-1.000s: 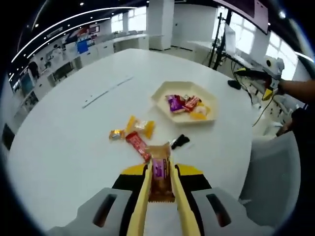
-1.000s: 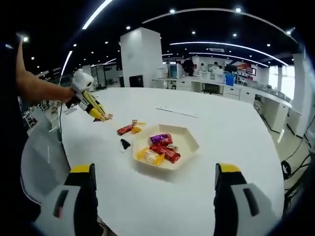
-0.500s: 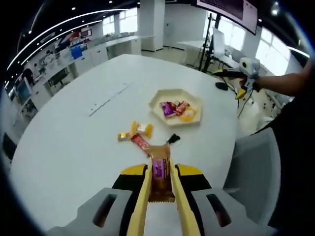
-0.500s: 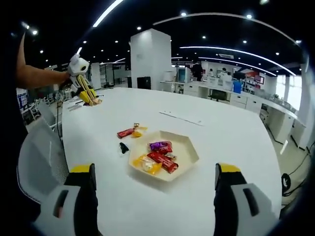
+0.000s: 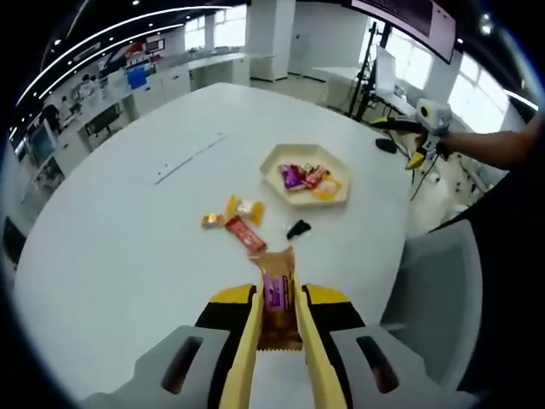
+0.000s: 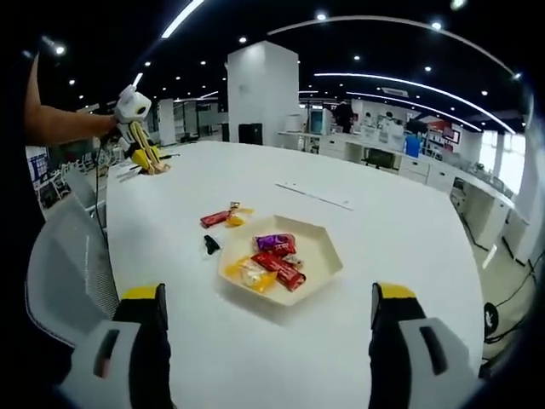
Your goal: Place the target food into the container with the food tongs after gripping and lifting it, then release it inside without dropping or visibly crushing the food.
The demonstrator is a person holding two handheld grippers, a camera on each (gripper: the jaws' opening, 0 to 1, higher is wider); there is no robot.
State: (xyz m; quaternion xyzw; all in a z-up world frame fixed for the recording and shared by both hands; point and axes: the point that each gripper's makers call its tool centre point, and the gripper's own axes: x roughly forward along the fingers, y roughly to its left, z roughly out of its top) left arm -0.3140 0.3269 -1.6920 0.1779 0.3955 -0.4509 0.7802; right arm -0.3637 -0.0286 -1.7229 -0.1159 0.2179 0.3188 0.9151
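Left gripper view: left gripper (image 5: pixel 277 319) pinching a brown snack packet (image 5: pixel 276 300) with a purple label.

White round table (image 5: pixel 128 247) seen beneath the tongs; grey chair (image 5: pixel 438 290) to their right; small black object (image 5: pixel 297 228) ahead.

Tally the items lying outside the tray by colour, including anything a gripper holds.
Red bar: 1
Yellow wrapped snacks: 2 (touching, so the count is less certain)
Small gold snack: 1
Black item: 1
Brown-and-purple snack, clamped in the left gripper: 1
Total: 6
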